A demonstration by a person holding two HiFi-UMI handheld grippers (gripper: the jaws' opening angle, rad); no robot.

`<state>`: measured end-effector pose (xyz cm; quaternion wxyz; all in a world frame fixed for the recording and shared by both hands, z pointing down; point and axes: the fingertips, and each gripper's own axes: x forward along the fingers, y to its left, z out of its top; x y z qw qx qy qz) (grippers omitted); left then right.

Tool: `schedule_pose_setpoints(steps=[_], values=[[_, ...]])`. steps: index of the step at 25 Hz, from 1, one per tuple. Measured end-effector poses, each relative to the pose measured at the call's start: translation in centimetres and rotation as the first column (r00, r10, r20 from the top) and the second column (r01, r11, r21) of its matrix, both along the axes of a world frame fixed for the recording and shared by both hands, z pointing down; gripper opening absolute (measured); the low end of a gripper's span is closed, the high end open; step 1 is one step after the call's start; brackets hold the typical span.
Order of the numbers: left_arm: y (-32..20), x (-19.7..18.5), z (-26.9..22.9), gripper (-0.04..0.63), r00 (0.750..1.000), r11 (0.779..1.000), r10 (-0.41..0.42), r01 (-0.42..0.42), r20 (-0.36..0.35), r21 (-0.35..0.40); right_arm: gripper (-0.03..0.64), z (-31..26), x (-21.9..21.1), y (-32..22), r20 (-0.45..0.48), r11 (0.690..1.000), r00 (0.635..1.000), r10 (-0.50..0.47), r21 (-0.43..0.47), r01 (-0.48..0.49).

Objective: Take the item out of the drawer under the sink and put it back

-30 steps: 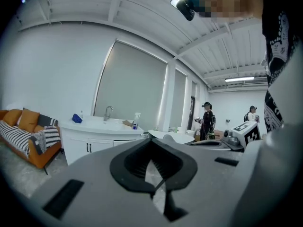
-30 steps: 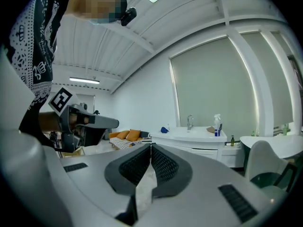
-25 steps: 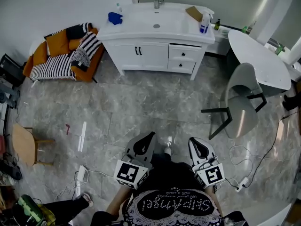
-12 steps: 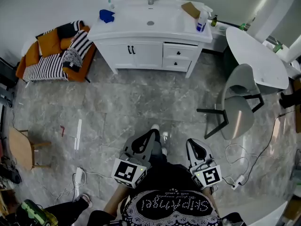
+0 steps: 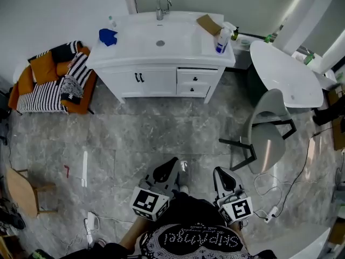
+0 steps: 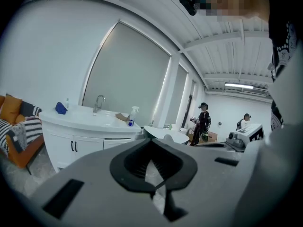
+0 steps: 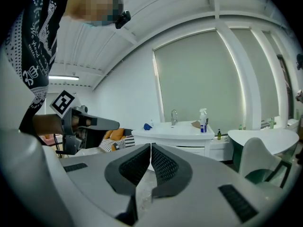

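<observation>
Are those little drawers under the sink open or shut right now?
Shut. In the head view both drawers sit flush with the front of the white cabinet, and neither is pulled out.

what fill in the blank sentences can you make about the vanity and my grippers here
1. The blue cloth lies on the vanity top, ____ of the faucet in the head view.
2. Its two drawers are both ____.
3. The right gripper holds ____ between its shut jaws.
4. The spray bottle stands near the top's ____ end in the head view.
Missing words: left; closed; nothing; right.
</observation>
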<state>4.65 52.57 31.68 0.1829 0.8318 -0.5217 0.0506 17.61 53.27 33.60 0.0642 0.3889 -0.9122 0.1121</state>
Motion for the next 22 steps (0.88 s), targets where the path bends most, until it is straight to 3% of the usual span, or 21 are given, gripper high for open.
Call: schedule_pose_setpoints(steps=[11,22], values=[[-5.9,-3.6,-0.1,0.005,0.995,0.997,0.077,-0.077,-0.061,-0.006,0.02,0.9,-6.1,-5.5,-0.008,0.999,0.999,0.041,0.019,-0.041],[-7.2,-7.2,1.2,0.005,0.99,0.996,0.071,-0.076,-0.122,-0.035,0.02,-0.4,-10.7,-7.7,-0.014,0.999,1.0,0.012,0.035,-0.011]])
